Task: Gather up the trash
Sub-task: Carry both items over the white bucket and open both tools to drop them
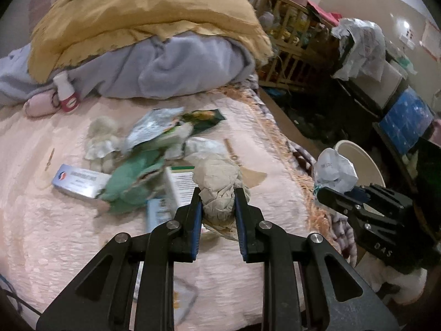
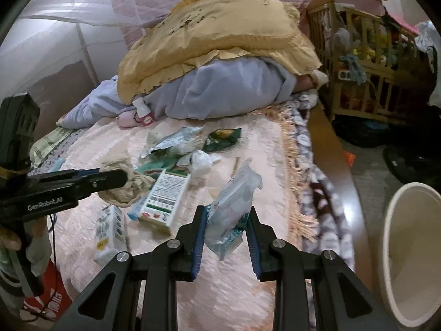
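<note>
The left hand-held gripper (image 1: 217, 204) grips a beige wad (image 1: 220, 184); the right hand-held gripper (image 2: 227, 220) grips a plastic bag (image 2: 234, 207). Both should be carried well over the bin (image 2: 408, 251) beside the bed (image 2: 248, 143) before release. More trash lies on the bedspread; the room is cluttered.

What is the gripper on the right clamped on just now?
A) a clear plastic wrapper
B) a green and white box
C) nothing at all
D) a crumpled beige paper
A: in the right wrist view the right gripper pinches a clear plastic wrapper between its blue pads, lifted clear of the pink bedspread.
</note>
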Action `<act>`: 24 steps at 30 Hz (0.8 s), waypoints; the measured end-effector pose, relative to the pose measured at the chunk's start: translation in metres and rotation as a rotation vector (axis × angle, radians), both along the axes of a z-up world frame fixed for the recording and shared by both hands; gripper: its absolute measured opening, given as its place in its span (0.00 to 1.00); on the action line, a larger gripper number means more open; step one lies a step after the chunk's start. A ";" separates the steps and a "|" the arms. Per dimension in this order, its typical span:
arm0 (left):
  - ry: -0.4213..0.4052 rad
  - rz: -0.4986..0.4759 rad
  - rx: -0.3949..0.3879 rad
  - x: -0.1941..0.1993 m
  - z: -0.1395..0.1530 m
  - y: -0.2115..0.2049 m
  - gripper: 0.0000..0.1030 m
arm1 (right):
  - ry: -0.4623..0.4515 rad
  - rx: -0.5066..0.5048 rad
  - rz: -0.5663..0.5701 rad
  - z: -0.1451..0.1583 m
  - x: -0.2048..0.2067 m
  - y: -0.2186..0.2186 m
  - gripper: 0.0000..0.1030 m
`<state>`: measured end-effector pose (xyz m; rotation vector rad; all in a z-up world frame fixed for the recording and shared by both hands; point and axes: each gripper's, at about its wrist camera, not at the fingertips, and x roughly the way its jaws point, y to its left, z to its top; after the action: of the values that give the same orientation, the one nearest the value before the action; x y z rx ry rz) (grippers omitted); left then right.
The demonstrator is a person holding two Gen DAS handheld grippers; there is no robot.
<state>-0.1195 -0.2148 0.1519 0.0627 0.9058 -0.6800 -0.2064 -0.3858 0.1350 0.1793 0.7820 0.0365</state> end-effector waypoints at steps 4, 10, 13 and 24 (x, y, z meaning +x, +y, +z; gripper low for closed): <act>-0.035 -0.031 0.024 -0.015 0.001 -0.030 0.19 | -0.004 -0.021 -0.030 0.004 -0.016 -0.016 0.26; -0.071 -0.081 0.033 -0.030 0.003 -0.071 0.19 | 0.001 -0.028 -0.092 0.005 -0.038 -0.048 0.26; -0.078 -0.109 0.038 -0.036 0.002 -0.092 0.19 | 0.007 -0.039 -0.124 0.005 -0.048 -0.065 0.26; -0.094 -0.205 0.055 -0.059 -0.002 -0.165 0.19 | 0.033 -0.080 -0.246 0.003 -0.086 -0.133 0.26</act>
<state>-0.1782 -0.3798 0.1503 0.2375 0.8348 -0.8351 -0.2927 -0.5189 0.1379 0.1991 0.7877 -0.2309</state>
